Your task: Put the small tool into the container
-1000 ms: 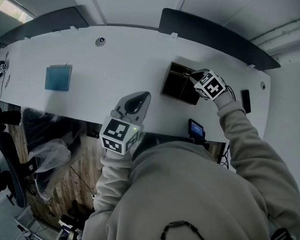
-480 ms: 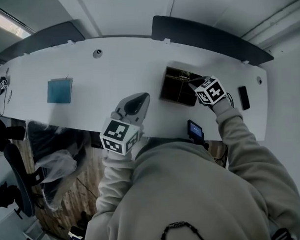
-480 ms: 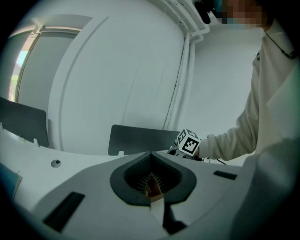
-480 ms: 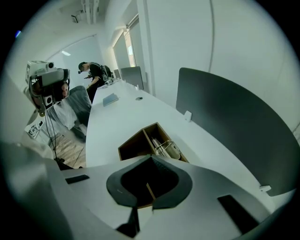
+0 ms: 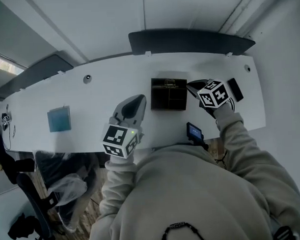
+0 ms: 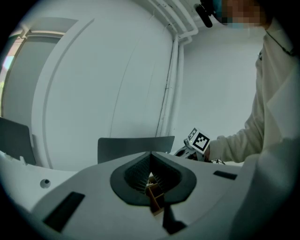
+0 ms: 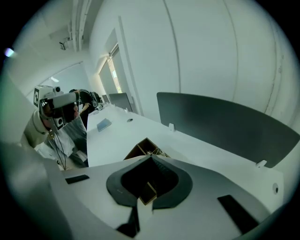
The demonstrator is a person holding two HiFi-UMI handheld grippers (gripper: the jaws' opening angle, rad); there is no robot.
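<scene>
Now right tongs [image 5: 192, 86] (shut) hover beside the container [image 5: 169, 109] edge.

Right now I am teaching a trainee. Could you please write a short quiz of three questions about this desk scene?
1. True or false: the blue pad lies to the right of the box.
2. Choose one. The fingers of the right gripper are: A) wide apart; B) together, with nothing between them; C) closed on a tool.
3. Fill in: in the head view, the right gripper is just to the ___ of the box.

Key:
1. False; the blue pad lies far to the left of the box.
2. B.
3. right.
</scene>
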